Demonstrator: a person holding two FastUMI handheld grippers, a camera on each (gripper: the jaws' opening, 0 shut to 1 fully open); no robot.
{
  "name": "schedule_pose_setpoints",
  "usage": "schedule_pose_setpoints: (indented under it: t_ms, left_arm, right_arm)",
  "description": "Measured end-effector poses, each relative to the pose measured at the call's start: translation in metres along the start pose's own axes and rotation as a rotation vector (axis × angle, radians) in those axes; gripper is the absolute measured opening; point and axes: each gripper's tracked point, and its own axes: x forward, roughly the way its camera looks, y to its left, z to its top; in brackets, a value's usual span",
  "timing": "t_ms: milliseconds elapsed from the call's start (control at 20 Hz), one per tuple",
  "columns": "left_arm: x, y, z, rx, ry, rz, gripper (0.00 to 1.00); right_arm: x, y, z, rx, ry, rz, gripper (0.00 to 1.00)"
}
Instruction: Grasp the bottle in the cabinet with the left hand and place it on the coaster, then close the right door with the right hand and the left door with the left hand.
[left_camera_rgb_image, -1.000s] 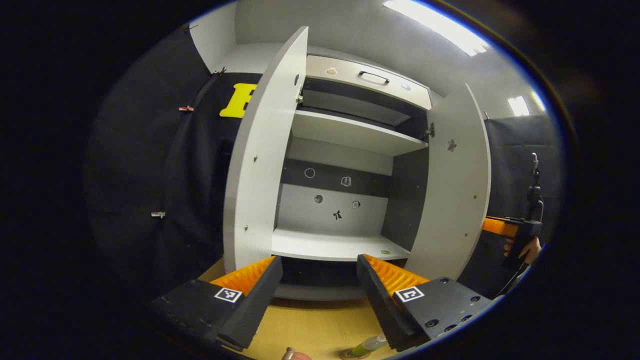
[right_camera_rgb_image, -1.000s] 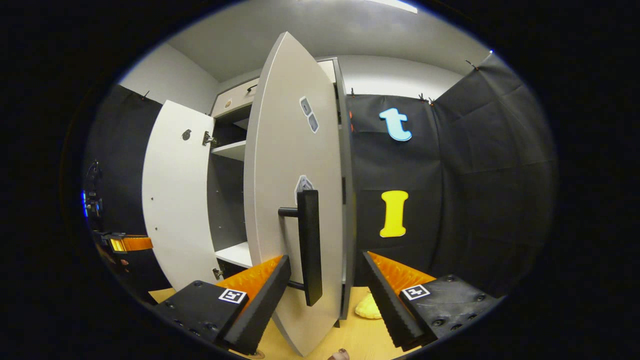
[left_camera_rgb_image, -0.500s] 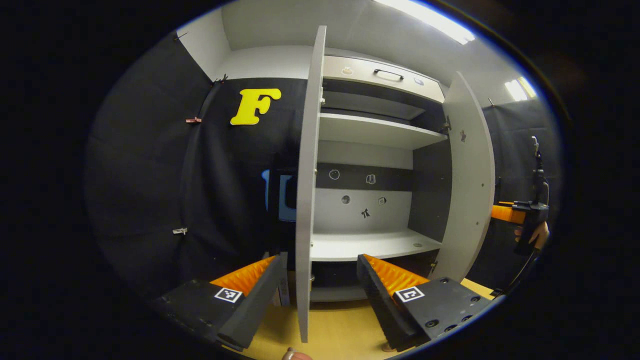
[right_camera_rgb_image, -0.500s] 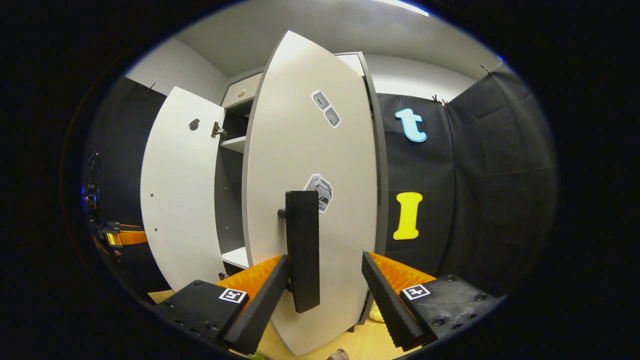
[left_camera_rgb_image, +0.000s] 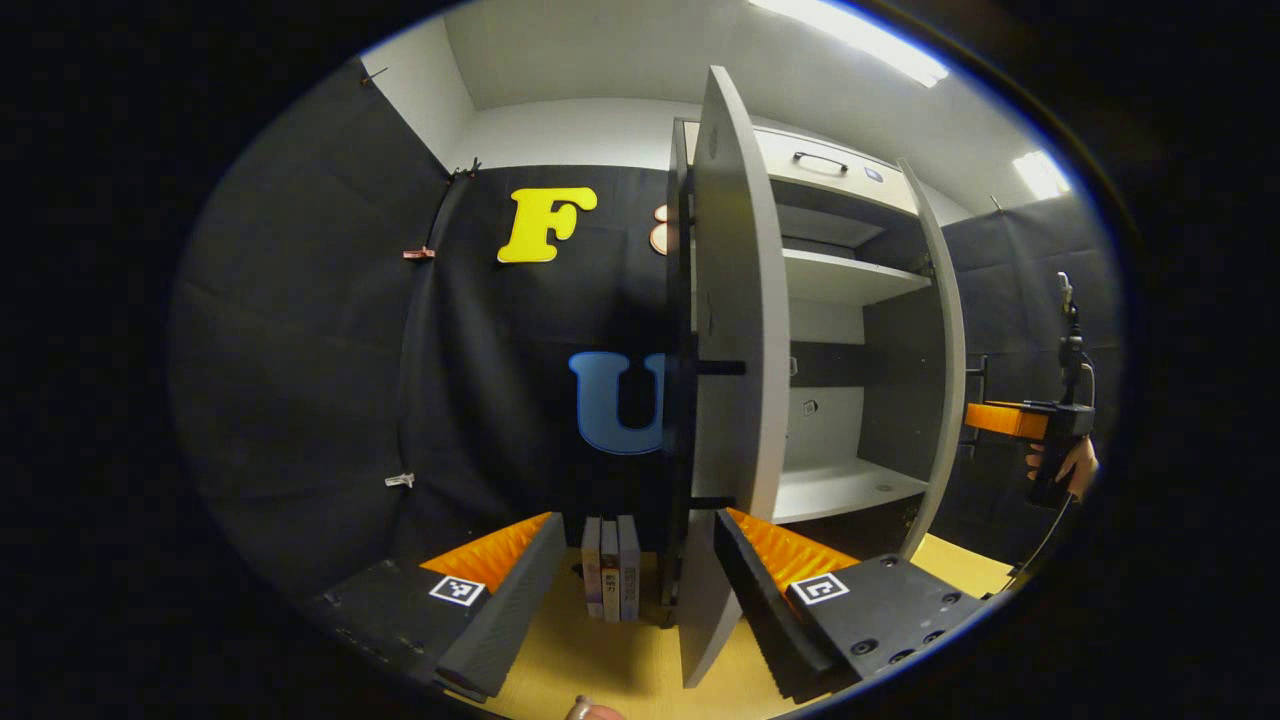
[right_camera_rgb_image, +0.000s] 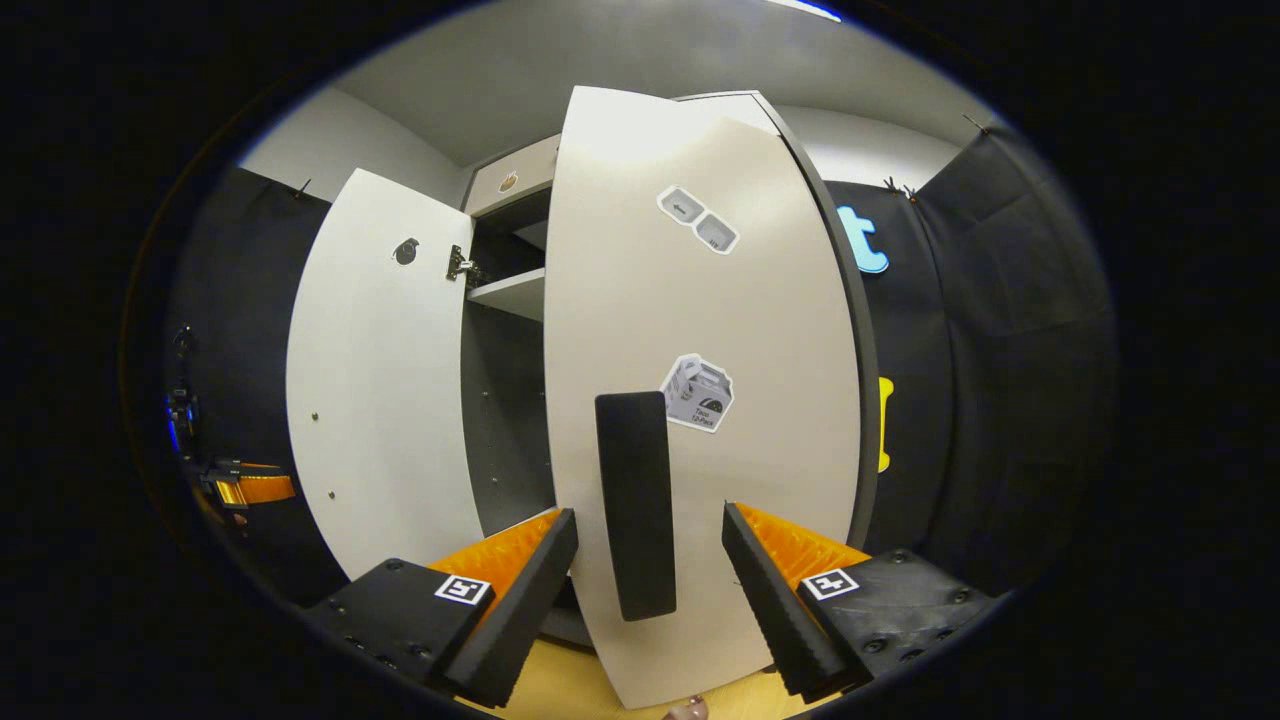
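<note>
In the left gripper view my left gripper (left_camera_rgb_image: 640, 590) is open, low in front of the left door (left_camera_rgb_image: 735, 300). I see that door nearly edge-on from its outer side, with its dark handle (left_camera_rgb_image: 683, 430) toward me and its lower edge between my fingers. In the right gripper view my right gripper (right_camera_rgb_image: 645, 590) is open and faces the outer face of the right door (right_camera_rgb_image: 720, 330). The door's black handle (right_camera_rgb_image: 635, 500) hangs between the two fingers, which do not press on it. The right door (left_camera_rgb_image: 945, 330) stands partly shut, with the far gripper (left_camera_rgb_image: 1010, 420) just outside it.
The cabinet's lower shelf (left_camera_rgb_image: 840, 485) and upper shelf (left_camera_rgb_image: 850, 280) show between the doors, below a drawer (left_camera_rgb_image: 820, 160). Three books (left_camera_rgb_image: 610, 565) stand on the wooden tabletop (left_camera_rgb_image: 600, 665) left of the cabinet. The left door's inner face (right_camera_rgb_image: 380, 380) swings wide, with the other gripper (right_camera_rgb_image: 250, 488) beyond it.
My left gripper swung left around the left door to its outer side, and the bottle left its view. The right door turned further toward shut, with my right gripper following its handle.
</note>
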Motion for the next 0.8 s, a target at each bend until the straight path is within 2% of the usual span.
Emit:
schedule_pose_setpoints:
  t_ms: [200, 450, 800]
  left_arm:
    - [0.014, -0.010, 0.010, -0.001, -0.030, -0.074, 0.95]
    - [0.026, -0.017, 0.025, 0.022, -0.072, -0.116, 0.95]
    - [0.033, -0.026, 0.030, 0.011, -0.046, -0.197, 0.94]
  right_arm:
    - [-0.008, -0.002, 0.001, -0.021, 0.002, -0.032, 0.97]
    - [-0.023, -0.015, -0.002, -0.065, 0.022, -0.091, 0.98]
    - [-0.038, -0.027, -0.013, -0.066, 0.058, -0.119, 0.97]
